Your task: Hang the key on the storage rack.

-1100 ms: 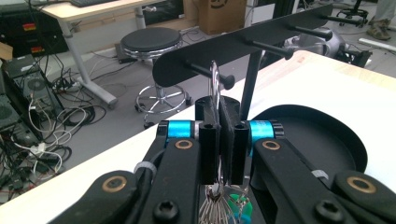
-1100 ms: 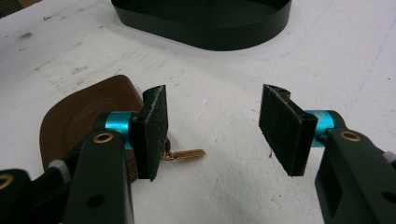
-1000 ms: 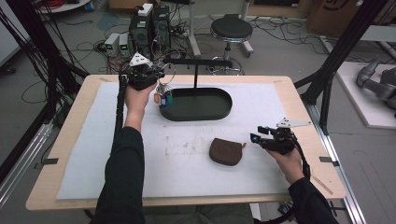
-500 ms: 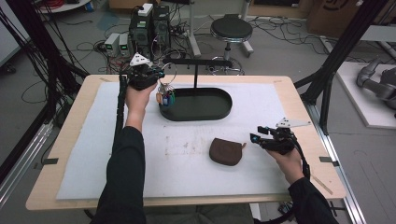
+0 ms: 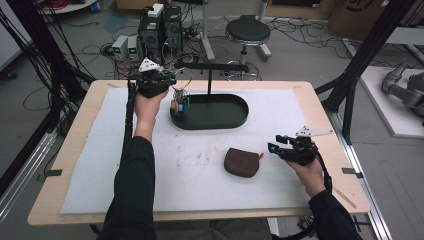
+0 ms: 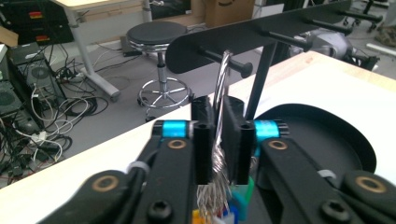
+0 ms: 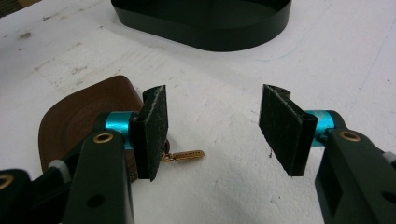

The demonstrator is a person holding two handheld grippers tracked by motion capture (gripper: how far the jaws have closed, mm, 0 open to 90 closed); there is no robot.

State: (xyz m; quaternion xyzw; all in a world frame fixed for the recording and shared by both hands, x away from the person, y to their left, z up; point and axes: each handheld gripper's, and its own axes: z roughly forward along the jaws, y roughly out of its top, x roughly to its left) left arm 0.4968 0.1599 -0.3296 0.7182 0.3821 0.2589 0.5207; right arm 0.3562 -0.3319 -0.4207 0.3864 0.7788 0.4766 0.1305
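A bunch of keys with coloured tags (image 5: 181,104) hangs by its silver ring (image 6: 224,74) from a peg of the black rack (image 5: 210,67), over the left end of the black oval tray (image 5: 235,120). My left gripper (image 5: 174,96) is at the rack, and in the left gripper view (image 6: 219,116) its jaws have just been opening. They stand a little apart with the ring between them. A brown pouch (image 5: 241,162) lies on the white mat, its gold zipper pull (image 7: 184,155) facing my right gripper (image 5: 274,146). That gripper (image 7: 212,123) hovers open just right of the pouch (image 7: 79,116), holding nothing.
The rack's bar (image 6: 261,32) carries several more pegs to the right. The tray (image 7: 205,23) lies beyond the right gripper. A stool (image 5: 247,32), computers and loose cables stand on the floor behind the table.
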